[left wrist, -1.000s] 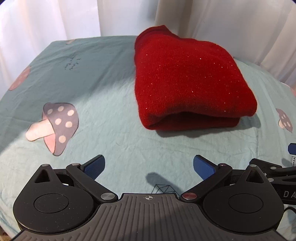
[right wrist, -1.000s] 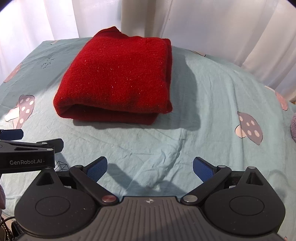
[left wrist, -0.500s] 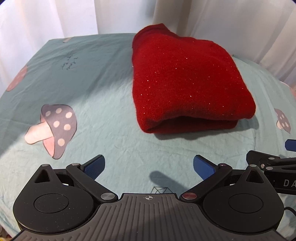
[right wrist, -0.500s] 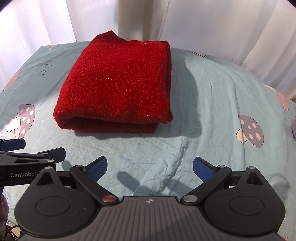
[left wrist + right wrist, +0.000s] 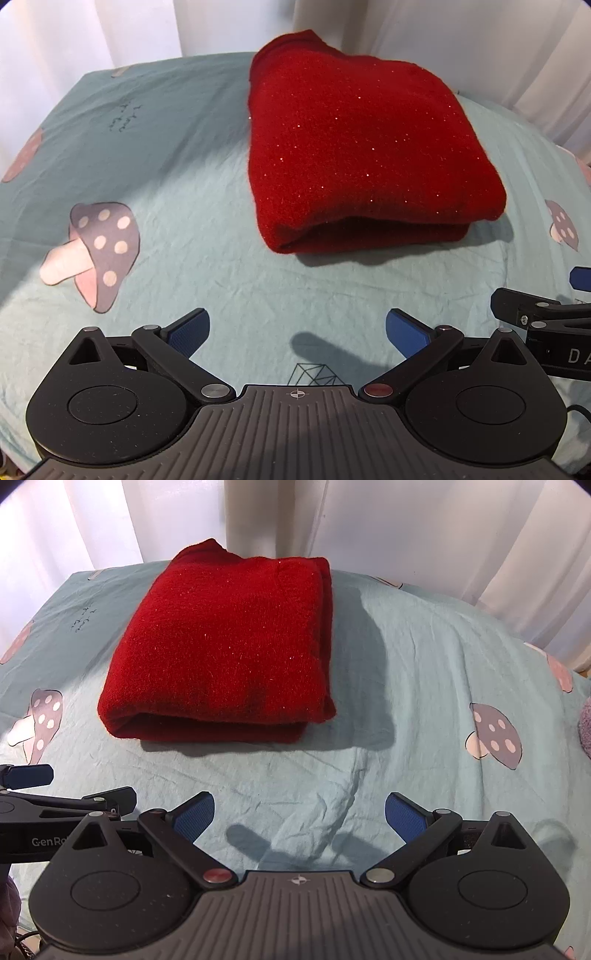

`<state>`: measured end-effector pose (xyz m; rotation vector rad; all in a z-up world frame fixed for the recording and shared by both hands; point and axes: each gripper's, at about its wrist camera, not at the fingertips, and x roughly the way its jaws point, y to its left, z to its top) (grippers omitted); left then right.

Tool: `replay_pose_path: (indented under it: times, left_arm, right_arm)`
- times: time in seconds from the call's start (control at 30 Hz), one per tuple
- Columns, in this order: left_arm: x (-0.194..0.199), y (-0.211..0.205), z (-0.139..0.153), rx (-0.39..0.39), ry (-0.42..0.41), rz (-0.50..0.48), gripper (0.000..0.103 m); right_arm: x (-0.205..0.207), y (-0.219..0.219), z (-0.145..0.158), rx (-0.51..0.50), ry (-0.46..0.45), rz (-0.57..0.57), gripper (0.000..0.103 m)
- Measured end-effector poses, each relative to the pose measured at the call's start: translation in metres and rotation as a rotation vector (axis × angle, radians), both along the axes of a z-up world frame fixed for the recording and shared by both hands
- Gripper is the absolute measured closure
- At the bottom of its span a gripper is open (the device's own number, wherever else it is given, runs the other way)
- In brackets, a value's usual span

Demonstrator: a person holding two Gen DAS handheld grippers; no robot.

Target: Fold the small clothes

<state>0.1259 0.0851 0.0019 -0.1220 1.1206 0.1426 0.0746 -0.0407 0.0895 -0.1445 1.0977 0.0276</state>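
Currently your left hand-held gripper point(image 5: 297, 328) is spread wide, nothing between the blue pads point(image 5: 188, 329). Same for your right hand-held gripper point(image 5: 299, 809): spread wide, holding nothing, blue pads point(image 5: 404, 812) clear of fabric.

Landmark is the red garment point(image 5: 354, 147). It's folded into a thick rectangular bundle, lying flat on the teal sheet point(image 5: 184, 155), towards the sheet's far edge. Layered fold edge faces you; one corner pokes up at the far side. Fine glitter specks show on the knit. From the right wrist view the red garment point(image 5: 229, 646) sits left of centre, with stacked edges visible along its right side.

Both grippers hang on your side of the garment, apart from it, with bare wrinkled sheet point(image 5: 424, 672) between. They sit next to each other: the right one shows at the right edge of the left view, the left one at the left edge of the right view.

Mushroom print point(image 5: 92, 251) is left of the garment; another mushroom print point(image 5: 493, 734) lies right of it. White curtains point(image 5: 424, 524) hang behind the garment. A grey fuzzy item point(image 5: 584, 727) is cut off well right of the garment; can't tell what it is.
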Motion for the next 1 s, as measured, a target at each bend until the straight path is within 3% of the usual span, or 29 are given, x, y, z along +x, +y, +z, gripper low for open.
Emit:
replay_pose_path:
  times: [1.0]
  left_arm:
    - [0.0022, 0.0011, 0.0019, -0.005, 0.004, -0.009, 0.000]
  right_arm:
    - [0.0017, -0.0030, 0.0006, 0.010, 0.006, -0.028, 0.004]
